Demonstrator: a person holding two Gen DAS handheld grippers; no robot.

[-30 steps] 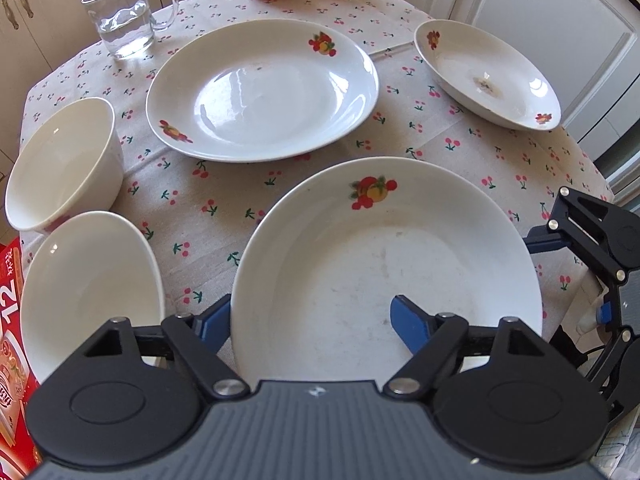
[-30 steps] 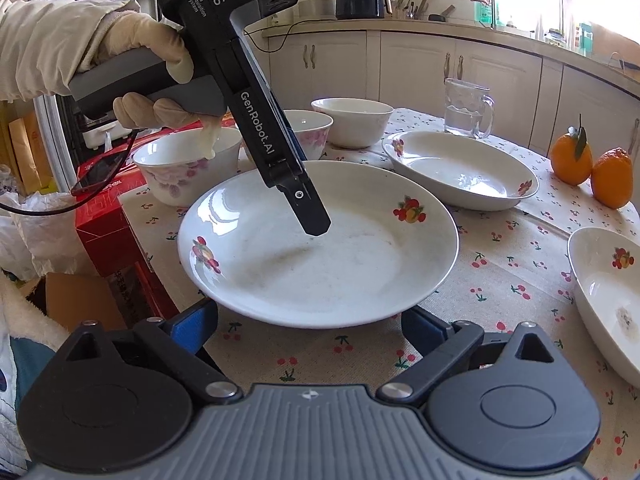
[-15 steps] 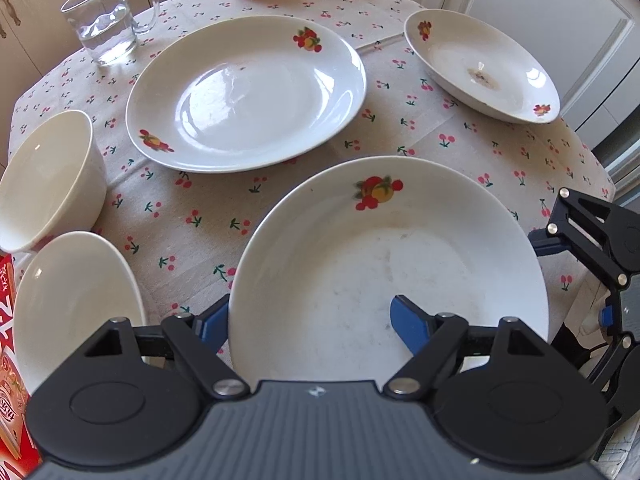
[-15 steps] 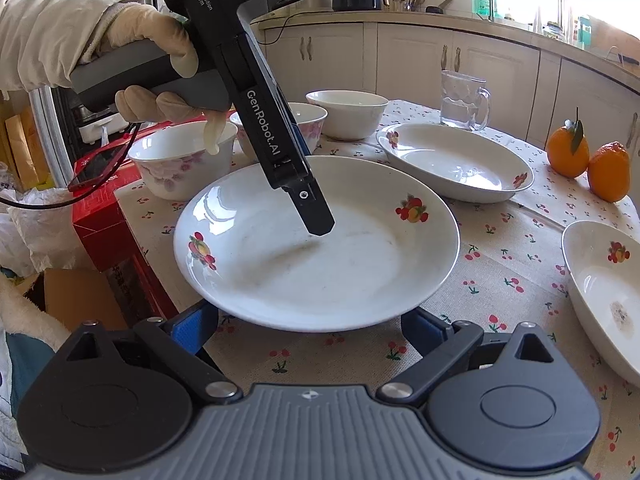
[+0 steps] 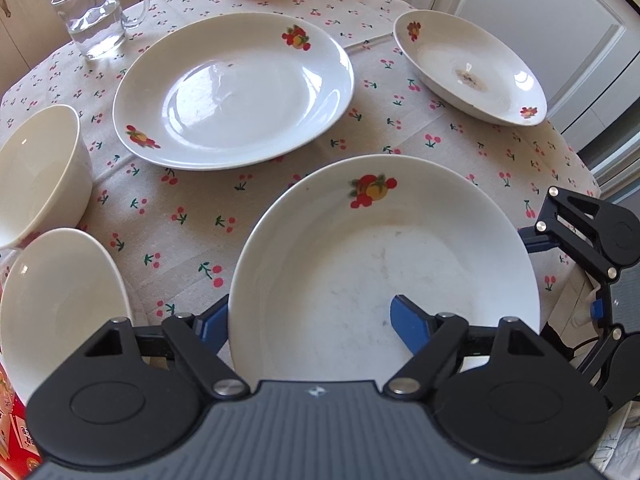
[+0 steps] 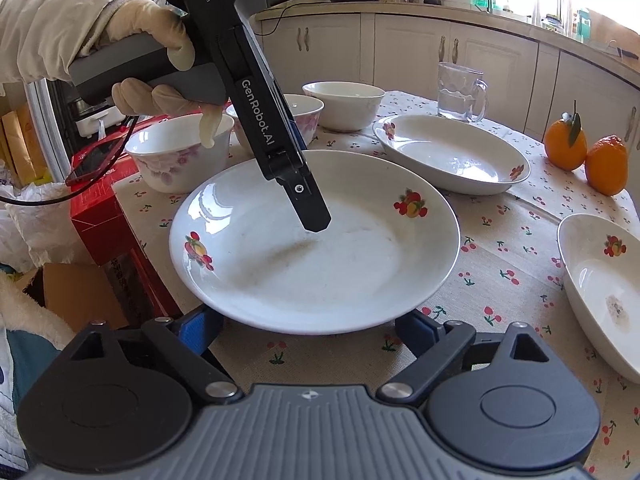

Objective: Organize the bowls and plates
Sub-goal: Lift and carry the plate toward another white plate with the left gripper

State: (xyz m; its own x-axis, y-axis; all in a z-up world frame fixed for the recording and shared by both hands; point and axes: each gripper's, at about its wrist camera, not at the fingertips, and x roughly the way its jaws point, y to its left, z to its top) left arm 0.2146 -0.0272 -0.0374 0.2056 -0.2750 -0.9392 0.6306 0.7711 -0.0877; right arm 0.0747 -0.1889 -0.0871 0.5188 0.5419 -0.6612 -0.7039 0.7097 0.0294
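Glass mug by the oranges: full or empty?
Partly filled. The glass mug stands upright with clear water in its lower part; the waterline shows through the wall.

near plate (image 5: 384, 264) before far plate (image 5: 232, 92), bowls (image 5: 36, 176) left, glass mug (image 5: 94, 14) behind

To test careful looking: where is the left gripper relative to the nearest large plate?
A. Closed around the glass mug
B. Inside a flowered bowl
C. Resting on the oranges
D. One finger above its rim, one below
D: the left gripper straddles the plate, one blue finger over the inside, the other outside below the rim.
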